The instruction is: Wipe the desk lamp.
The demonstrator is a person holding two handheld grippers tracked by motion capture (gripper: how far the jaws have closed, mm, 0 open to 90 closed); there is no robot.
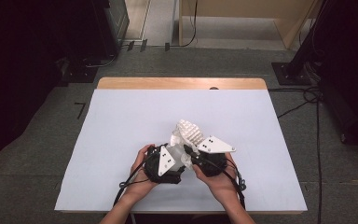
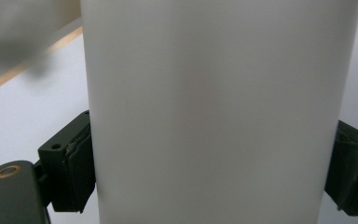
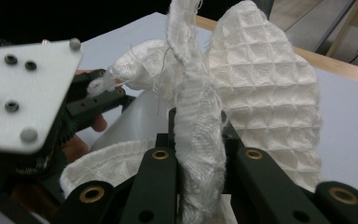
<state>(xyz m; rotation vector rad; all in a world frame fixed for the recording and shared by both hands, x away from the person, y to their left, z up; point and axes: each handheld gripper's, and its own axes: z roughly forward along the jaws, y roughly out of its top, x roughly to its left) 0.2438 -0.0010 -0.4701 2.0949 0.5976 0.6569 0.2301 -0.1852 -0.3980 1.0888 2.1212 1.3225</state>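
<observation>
The left claw (image 2: 209, 182) is seen in its own view clamped on a smooth white cylinder (image 2: 219, 107), a pad pressed to each side; the right claw (image 3: 200, 182) is pinched on a fold of white waffle cloth (image 3: 261, 93); from the high view both are held together above the near middle of the white-covered desk (image 1: 121, 121), the cloth (image 1: 189, 130) bunched over the cylinder; cables are seen trailing on the floor around.

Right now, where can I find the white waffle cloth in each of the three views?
High view: the white waffle cloth is at the centre, just beyond the two tools.
Left gripper view: I cannot make it out; a smooth white cylinder stands close between the jaws.
Right gripper view: the cloth rises at the centre, pinched between the jaws.
Shared landmark: the table's wooden edge.
</observation>
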